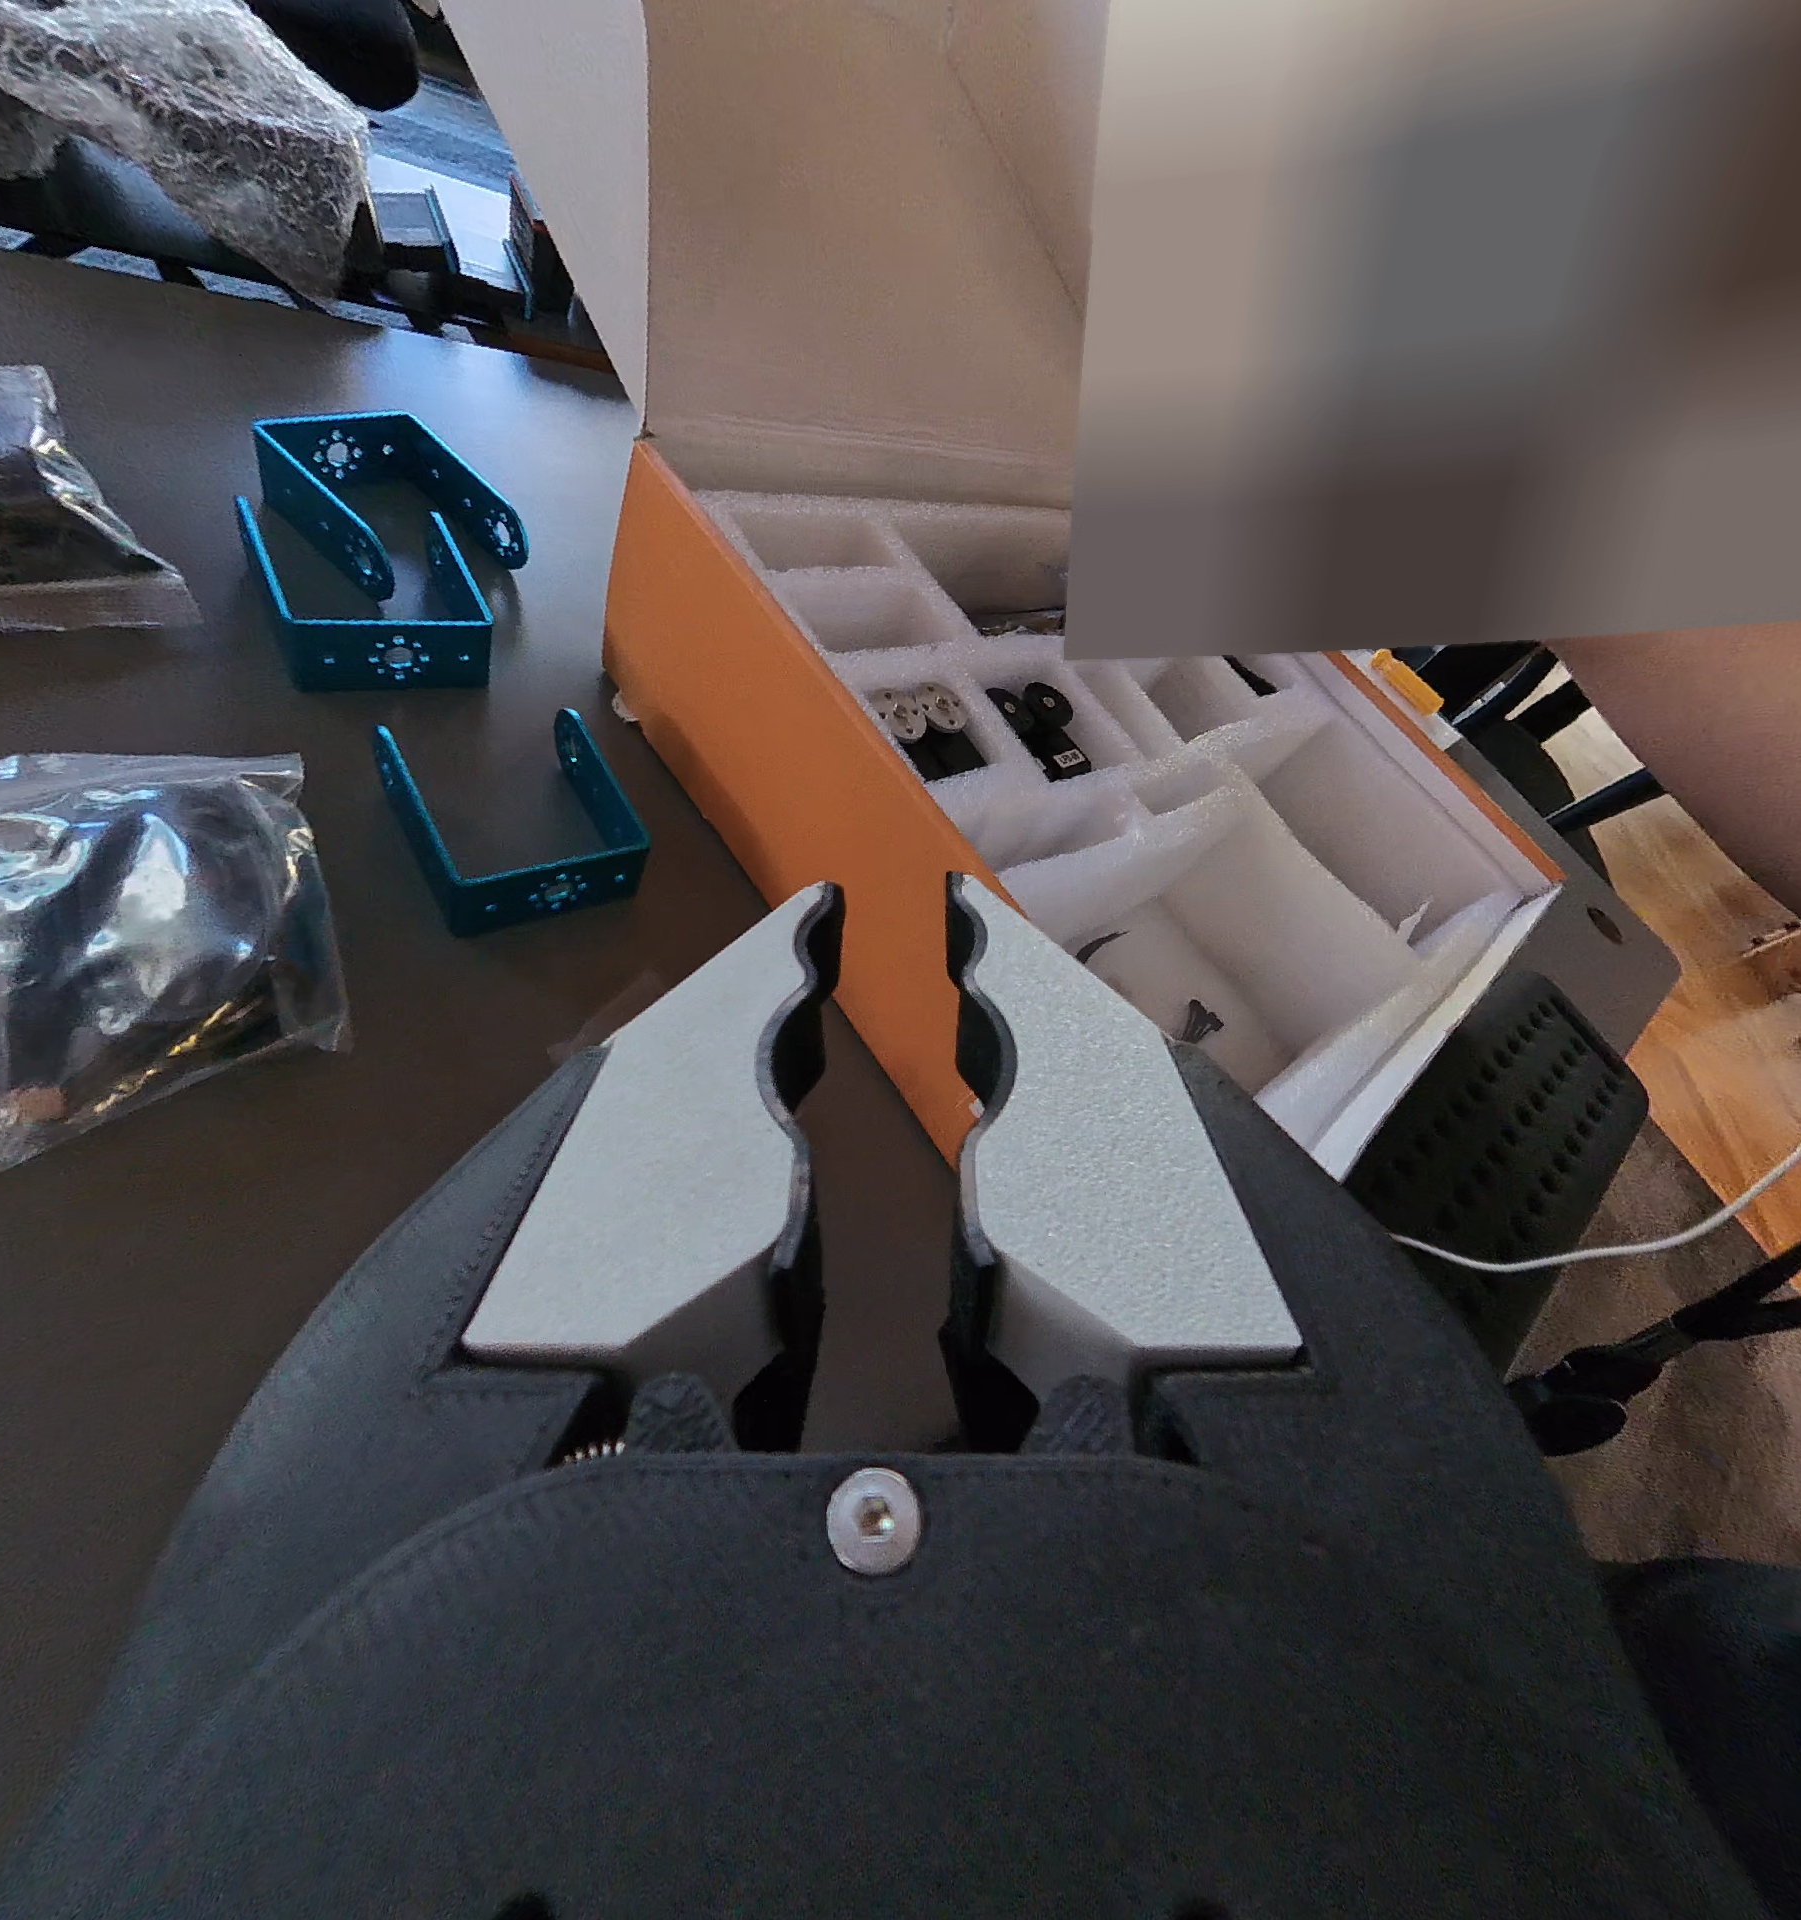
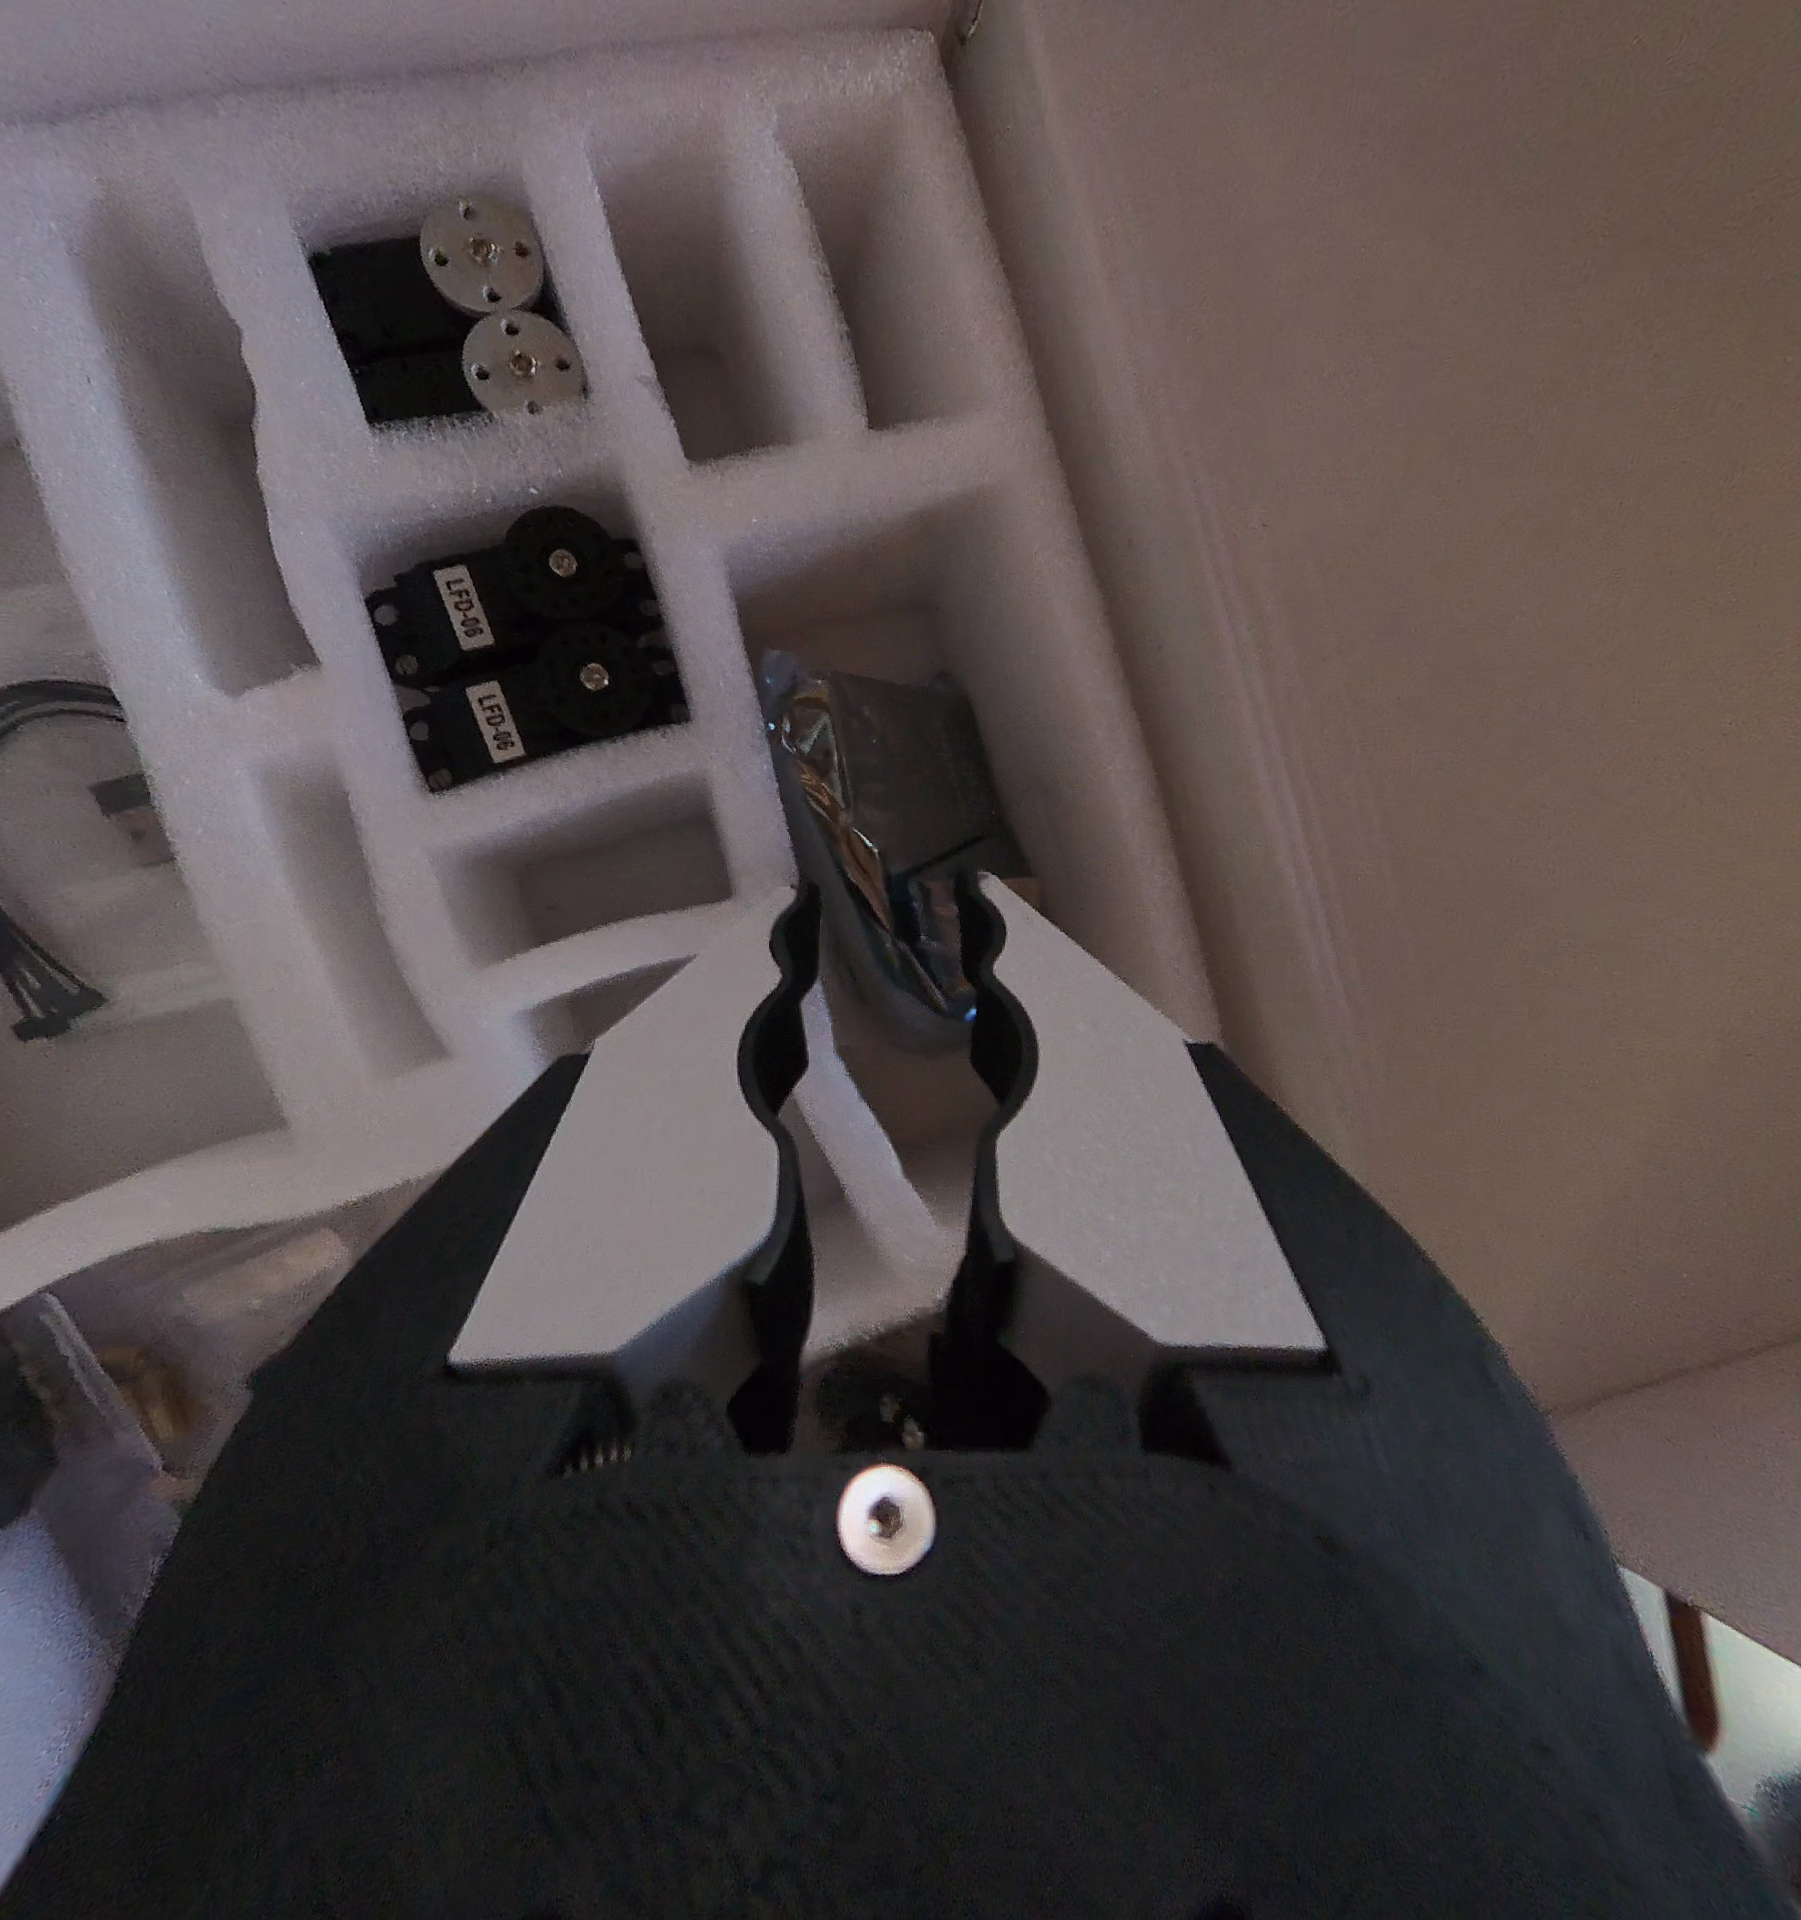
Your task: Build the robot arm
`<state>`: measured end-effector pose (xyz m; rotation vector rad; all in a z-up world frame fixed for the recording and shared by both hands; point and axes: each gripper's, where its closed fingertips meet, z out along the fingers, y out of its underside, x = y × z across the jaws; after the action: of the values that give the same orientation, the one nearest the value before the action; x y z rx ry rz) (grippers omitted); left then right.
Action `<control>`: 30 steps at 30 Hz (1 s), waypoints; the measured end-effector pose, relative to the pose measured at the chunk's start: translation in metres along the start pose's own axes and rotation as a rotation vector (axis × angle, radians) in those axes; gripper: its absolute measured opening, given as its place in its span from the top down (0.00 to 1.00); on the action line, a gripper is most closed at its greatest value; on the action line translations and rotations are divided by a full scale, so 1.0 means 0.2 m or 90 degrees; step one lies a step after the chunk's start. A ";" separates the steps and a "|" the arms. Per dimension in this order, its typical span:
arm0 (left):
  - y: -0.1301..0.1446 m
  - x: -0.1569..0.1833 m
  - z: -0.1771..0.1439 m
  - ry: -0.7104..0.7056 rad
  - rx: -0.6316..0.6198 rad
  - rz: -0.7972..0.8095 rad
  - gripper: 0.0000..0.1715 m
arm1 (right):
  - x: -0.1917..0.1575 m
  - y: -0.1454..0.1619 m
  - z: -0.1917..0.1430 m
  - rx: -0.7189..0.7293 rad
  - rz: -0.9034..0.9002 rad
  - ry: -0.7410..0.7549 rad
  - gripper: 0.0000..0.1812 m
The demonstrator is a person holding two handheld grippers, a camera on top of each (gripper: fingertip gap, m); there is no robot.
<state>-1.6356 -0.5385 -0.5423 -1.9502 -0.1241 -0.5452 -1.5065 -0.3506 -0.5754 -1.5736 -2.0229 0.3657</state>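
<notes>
The left claw (image 1: 894,899) has a broad, rounded black body with the fine ridged grain of printed plastic. A silver hex-socket screw (image 1: 873,1519) sits at its centre near the camera. Two light grey, speckled wedge-shaped fingers (image 1: 667,1143) taper toward the far end, each lined inside with a wavy black pad. A small coiled spring (image 1: 592,1452) shows at the left finger's base. The right claw (image 2: 896,899) is built alike: black ridged shell, pale central screw (image 2: 885,1519), smooth grey fingers (image 2: 1114,1143) with scalloped black inner edges.
</notes>
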 end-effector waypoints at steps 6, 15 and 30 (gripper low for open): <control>-0.01 0.02 0.07 0.016 -0.008 0.000 0.89 | 0.04 0.07 0.00 -0.020 -0.024 0.000 0.83; -0.02 0.04 0.14 0.022 -0.023 0.001 0.89 | 0.10 0.00 -0.03 0.084 0.177 -0.099 0.82; -0.02 0.09 0.21 0.042 -0.035 -0.006 0.89 | -0.05 -0.23 -0.07 0.203 0.138 -0.153 0.81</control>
<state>-1.6083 -0.5010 -0.5453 -1.9842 -0.0782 -0.6243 -1.5345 -0.3737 -0.5423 -1.6062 -1.8488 0.9508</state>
